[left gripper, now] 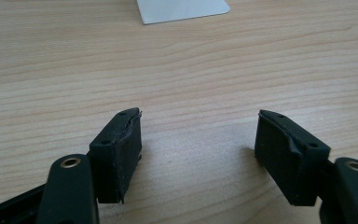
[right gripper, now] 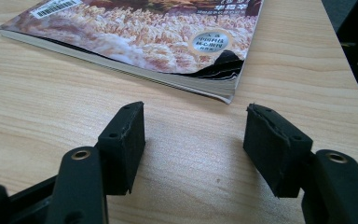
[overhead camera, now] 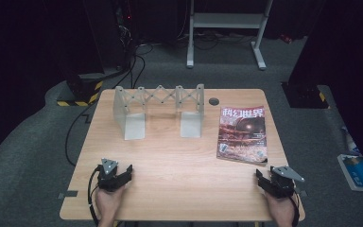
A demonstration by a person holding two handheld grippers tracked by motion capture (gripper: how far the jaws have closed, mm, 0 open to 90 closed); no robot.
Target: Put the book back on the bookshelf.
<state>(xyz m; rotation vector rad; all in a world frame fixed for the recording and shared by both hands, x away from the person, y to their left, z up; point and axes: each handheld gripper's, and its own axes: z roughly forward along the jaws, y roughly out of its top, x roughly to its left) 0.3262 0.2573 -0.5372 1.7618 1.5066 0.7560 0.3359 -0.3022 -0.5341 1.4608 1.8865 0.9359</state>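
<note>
Right gripper view: right hand-held gripper (right gripper: 193,149) gapes empty just short of the magazine's (right gripper: 168,42) near corner; grasping it seems next.

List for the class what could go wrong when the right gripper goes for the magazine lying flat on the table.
1. The magazine lies flat, and the open right gripper faces its curled corner: the jaws may pinch only the cover and tear it.
2. It lies near the table's right edge, so a push could slide it off.
3. The expanding book rack is light and may shift if bumped.
</note>
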